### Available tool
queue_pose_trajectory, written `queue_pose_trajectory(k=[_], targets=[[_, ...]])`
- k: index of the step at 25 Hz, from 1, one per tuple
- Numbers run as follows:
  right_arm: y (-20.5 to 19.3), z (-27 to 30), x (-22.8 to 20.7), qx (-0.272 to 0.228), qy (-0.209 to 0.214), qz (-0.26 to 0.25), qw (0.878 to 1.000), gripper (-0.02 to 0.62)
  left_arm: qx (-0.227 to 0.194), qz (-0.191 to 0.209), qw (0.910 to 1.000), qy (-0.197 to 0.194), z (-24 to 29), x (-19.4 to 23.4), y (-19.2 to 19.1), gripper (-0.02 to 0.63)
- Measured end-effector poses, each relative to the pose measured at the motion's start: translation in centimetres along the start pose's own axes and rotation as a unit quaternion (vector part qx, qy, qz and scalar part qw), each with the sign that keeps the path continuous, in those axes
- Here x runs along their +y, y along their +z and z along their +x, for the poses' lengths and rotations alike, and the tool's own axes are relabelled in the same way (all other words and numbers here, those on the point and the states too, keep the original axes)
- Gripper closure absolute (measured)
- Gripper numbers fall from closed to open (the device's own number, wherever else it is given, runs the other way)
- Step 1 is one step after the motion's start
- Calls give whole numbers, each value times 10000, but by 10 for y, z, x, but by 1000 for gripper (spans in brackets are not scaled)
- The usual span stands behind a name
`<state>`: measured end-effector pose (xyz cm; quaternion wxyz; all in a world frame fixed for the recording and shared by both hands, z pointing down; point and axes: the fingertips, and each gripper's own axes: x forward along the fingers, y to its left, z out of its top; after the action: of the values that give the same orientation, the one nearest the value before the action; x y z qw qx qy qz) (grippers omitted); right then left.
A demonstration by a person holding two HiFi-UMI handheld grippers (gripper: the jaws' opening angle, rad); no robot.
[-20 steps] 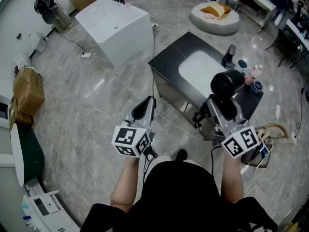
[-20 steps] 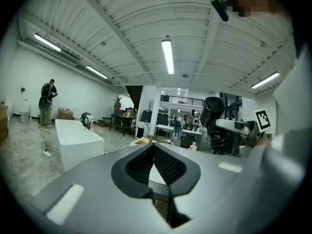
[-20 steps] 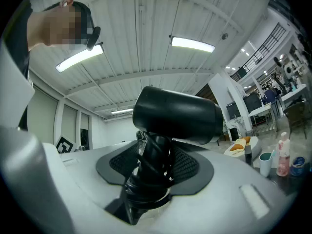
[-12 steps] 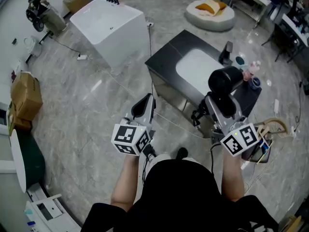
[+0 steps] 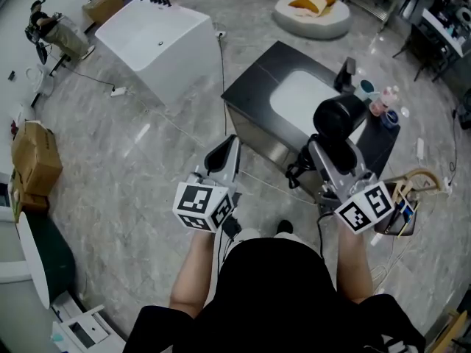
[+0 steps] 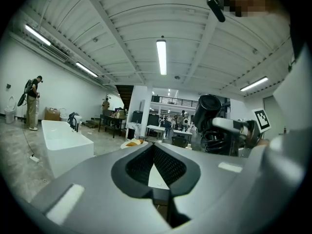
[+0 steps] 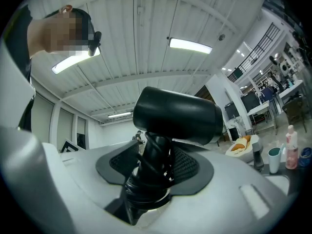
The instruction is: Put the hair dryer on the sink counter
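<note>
A black hair dryer (image 5: 335, 118) stands upright in my right gripper (image 5: 329, 153), its cord wound round the handle. In the right gripper view the jaws are shut on that handle (image 7: 151, 165), with the barrel (image 7: 178, 113) above them. The dryer hangs over the near right part of the dark sink counter (image 5: 254, 87), beside its white basin (image 5: 302, 101). My left gripper (image 5: 223, 155) is held in front of the counter's near edge, shut and with nothing in it. The left gripper view shows its jaws (image 6: 154, 152) meeting, and the dryer (image 6: 208, 108) off to the right.
A faucet (image 5: 346, 76) and several small bottles (image 5: 383, 105) stand at the counter's far right. A white bathtub (image 5: 158, 39) sits at the back left, cardboard boxes (image 5: 33, 157) at the left, a round cushion (image 5: 313, 13) beyond. A wire basket (image 5: 401, 212) is by my right hand.
The counter has come a little closer in the head view. My right gripper has carried the dryer slightly up and forward over the counter. The left gripper has hardly shifted.
</note>
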<state>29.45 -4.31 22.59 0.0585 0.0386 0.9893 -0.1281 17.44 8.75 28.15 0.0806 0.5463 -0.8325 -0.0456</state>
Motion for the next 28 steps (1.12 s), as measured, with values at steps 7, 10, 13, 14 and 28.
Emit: queue_pose_trajectory(k=[7, 10, 13, 14, 28], targets=[[-8, 37, 29, -123, -297, 145, 9994, 382, 25, 78, 9996, -288, -16, 52, 12, 606], [-16, 53, 39, -208, -498, 198, 9983, 382, 2, 59, 9992, -386, -24, 76, 14, 606], [-22, 66, 53, -286, -680, 173, 9971, 382, 37, 87, 9987, -497, -36, 101, 14, 606], [-24, 71, 59, -307, -734, 172, 9967, 382, 45, 107, 9985, -528, -40, 109, 15, 606], [-31, 99, 91, -368, -1171, 151, 9923, 382, 138, 29, 9980, -622, -71, 176, 14, 606]])
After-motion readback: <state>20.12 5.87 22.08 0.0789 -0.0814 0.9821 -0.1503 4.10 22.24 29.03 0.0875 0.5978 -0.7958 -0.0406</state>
